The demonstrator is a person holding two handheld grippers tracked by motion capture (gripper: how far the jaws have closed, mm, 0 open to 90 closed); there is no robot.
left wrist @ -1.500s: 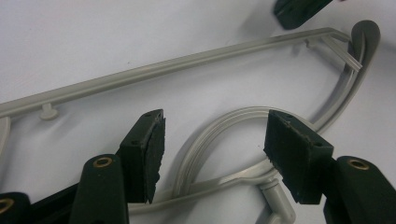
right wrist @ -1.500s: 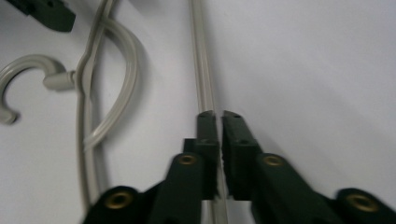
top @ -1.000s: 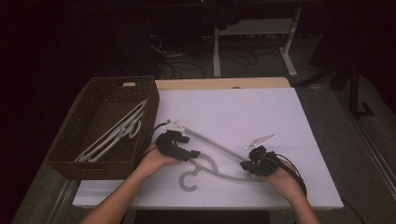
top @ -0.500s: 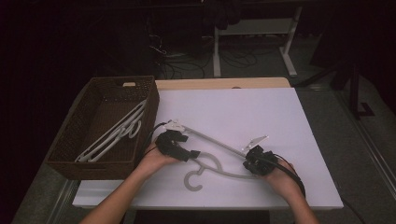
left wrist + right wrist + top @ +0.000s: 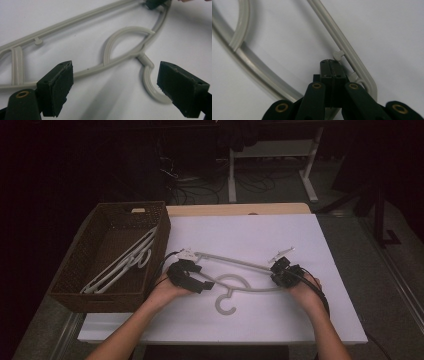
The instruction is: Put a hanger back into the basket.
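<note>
1. Hanger of grey plastic lies flat on the white counter near its front edge, hook toward the person, just right of the wicker basket that holds other hangers.
2. Right tool has its jaws shut tight at the hanger's right end; from the right gripper view I cannot tell whether they pinch the plastic, so check that grip first.
3. Left tool has just been opening and stands wide over the left arm and hook, gripping nothing.
4. Close it squarely on the arm before lifting both ends level toward the basket.
</note>
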